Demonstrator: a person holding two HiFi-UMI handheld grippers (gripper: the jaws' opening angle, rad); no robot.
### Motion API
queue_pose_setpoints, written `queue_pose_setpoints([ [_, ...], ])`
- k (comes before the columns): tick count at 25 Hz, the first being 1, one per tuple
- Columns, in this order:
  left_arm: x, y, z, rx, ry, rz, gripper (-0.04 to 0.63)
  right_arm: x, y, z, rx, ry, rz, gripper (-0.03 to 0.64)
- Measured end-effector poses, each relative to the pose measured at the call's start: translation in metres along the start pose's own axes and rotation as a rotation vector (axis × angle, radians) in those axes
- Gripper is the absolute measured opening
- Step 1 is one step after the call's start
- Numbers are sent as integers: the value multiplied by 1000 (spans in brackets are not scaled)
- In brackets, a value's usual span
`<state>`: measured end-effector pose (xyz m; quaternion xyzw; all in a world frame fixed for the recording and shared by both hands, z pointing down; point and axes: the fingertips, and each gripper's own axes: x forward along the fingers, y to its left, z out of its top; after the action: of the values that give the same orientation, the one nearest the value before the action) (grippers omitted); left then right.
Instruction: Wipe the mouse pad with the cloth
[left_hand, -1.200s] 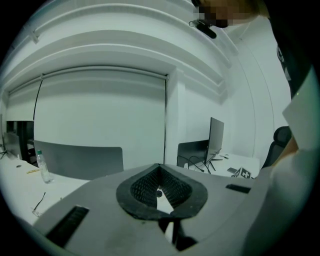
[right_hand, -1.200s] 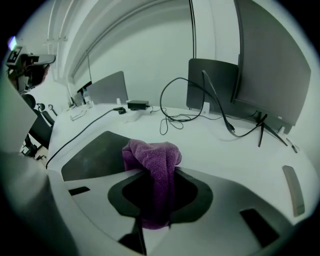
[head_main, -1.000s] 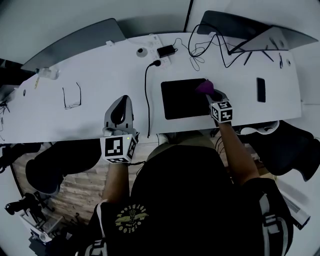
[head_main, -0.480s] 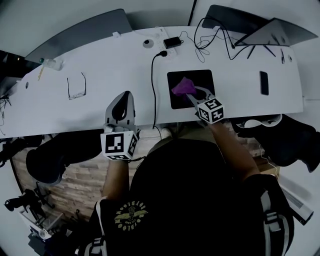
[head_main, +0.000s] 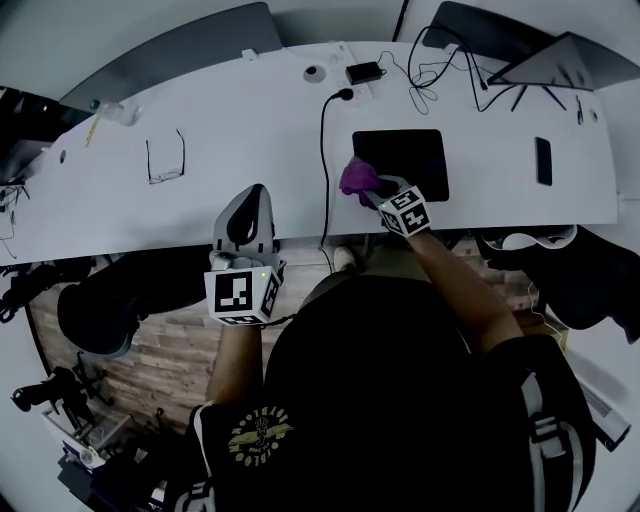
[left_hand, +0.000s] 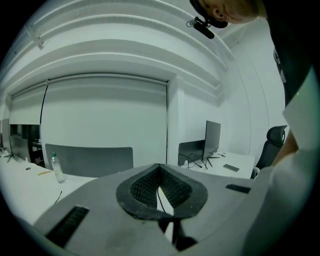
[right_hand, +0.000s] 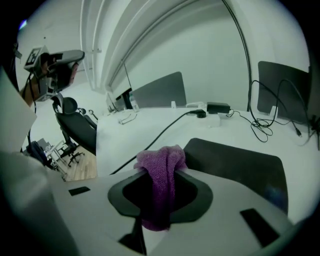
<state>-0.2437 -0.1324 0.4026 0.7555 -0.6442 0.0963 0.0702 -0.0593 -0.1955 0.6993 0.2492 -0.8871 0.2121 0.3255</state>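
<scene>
The right gripper (head_main: 375, 190) is clamped on a small purple knitted cloth (right_hand: 161, 167). A bunched fold of the cloth stands up between the jaws and the rest hangs down through their opening. In the head view the cloth sits at the near left corner of a flat black rectangular mouse pad (head_main: 405, 155), straddling the pad's left edge. No view shows for certain whether the cloth is pressed onto the pad or held just above it. Most of the pad stretches away ahead and to the right of the cloth, uncovered.

The left gripper (head_main: 252, 195) has its jaws drawn together with only a thin slit between them, and it holds nothing. It hovers over the near edge of the long white worktop (head_main: 200, 120), well apart from the pad.

A thin black cable (head_main: 325, 170) runs across the worktop just beside the pad's left edge, close to the cloth. Farther left lies a pair of wire-framed glasses (head_main: 165, 160), and a dark phone (head_main: 543, 160) lies to the right of the pad.

The likely risks: at this corner a stroke could slip off the pad, wipe bare worktop, or snag the cable. Nothing pins the pad, so a firm drag may shift or ruck it. The cloth is held by one fold and could pull free.
</scene>
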Motion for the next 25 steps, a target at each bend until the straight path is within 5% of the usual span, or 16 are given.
queue_pose_setpoints([
  [9, 11, -12, 0, 16, 4, -54, 2, 0, -38, -37, 102, 57, -75, 87],
  [25, 47, -41, 6, 38, -1, -154, 2, -101, -156, -102, 264, 70, -405, 86],
])
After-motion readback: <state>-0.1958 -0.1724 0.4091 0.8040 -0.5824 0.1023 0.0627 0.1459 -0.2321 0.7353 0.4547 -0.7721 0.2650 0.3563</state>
